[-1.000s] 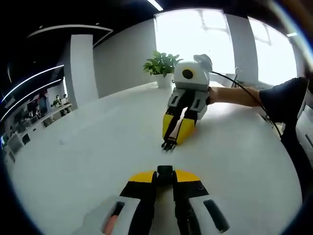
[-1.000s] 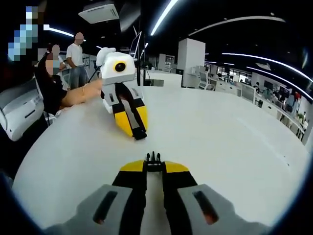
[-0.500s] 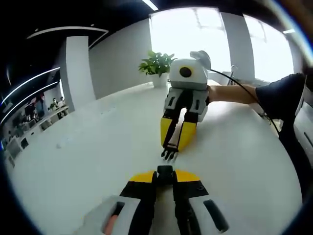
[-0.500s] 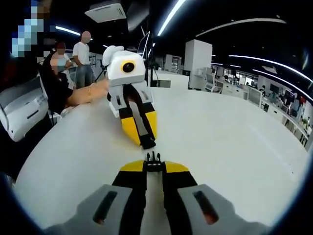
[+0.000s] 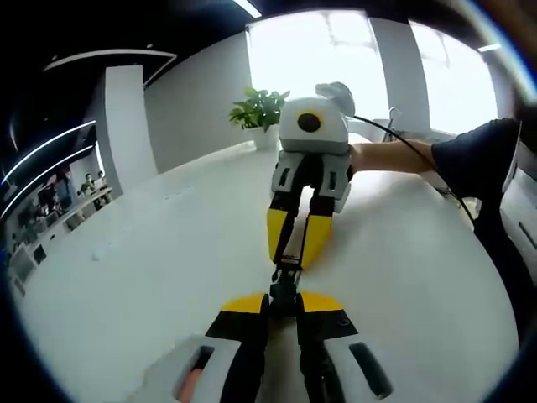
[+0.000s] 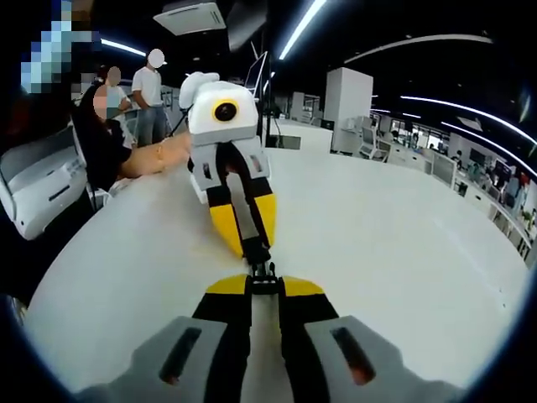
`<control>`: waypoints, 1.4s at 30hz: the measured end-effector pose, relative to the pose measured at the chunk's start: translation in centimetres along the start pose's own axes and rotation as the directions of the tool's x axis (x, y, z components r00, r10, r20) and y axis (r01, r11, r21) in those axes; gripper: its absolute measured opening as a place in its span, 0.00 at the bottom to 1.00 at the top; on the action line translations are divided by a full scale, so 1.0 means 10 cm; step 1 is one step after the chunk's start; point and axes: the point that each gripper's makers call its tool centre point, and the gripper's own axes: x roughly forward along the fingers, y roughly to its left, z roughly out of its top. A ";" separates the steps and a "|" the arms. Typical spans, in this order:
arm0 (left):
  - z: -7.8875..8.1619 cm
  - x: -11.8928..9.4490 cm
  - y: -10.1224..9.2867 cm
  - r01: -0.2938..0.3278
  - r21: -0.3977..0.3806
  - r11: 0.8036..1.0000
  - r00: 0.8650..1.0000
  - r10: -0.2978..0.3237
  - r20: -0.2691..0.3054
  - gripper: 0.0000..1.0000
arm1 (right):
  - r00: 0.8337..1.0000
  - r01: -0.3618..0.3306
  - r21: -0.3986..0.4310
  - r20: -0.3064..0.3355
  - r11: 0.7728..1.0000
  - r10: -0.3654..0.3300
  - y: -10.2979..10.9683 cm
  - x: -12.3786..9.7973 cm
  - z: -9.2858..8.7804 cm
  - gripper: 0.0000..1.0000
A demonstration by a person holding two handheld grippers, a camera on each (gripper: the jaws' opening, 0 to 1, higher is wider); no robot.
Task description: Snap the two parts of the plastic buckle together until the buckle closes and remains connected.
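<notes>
Black plastic buckle halves are held tip to tip above the middle of the white table [image 5: 143,277], the socket half [image 5: 284,295] clamped in the left gripper [image 5: 284,304] and the pronged half [image 6: 263,277] clamped in the right gripper [image 6: 264,287].

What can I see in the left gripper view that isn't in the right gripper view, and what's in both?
Left gripper view: a potted plant in front of bright windows, and the right gripper coming toward the camera with its black buckle part.

Right gripper view: an open office with a white pillar, two people standing in the background, and the left gripper facing it.

Both: the white table, and the two buckle parts meeting tip to tip between the grippers. Whether they have clicked shut is unclear.
</notes>
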 end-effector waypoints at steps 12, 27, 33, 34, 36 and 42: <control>0.00 0.02 -0.04 0.014 0.022 1.000 1.000 -0.014 -0.009 0.12 | 1.000 -0.014 -0.014 -0.004 1.000 0.014 0.05 0.02 -0.01 0.12; 0.00 0.01 -0.07 0.017 0.030 0.999 1.000 -0.017 -0.012 0.12 | 0.999 -0.026 -0.040 -0.019 0.999 0.026 0.08 0.03 -0.01 0.12; 0.00 0.01 -0.07 0.021 0.032 0.999 1.000 -0.020 -0.011 0.12 | 0.999 -0.034 -0.039 -0.013 0.999 0.034 0.07 0.03 -0.01 0.12; 0.00 0.01 -0.07 0.022 0.031 0.999 1.000 -0.022 -0.010 0.12 | 0.999 -0.036 -0.035 -0.009 0.999 0.036 0.06 0.03 -0.01 0.12; 0.00 0.01 -0.07 0.025 0.027 0.999 1.000 -0.024 -0.008 0.12 | 0.999 -0.040 -0.030 -0.004 0.999 0.040 0.06 0.03 -0.01 0.12; 0.00 0.01 -0.08 0.032 0.029 0.999 0.999 -0.032 -0.005 0.12 | 0.997 -0.072 -0.020 0.001 0.997 0.072 0.07 0.04 -0.01 0.11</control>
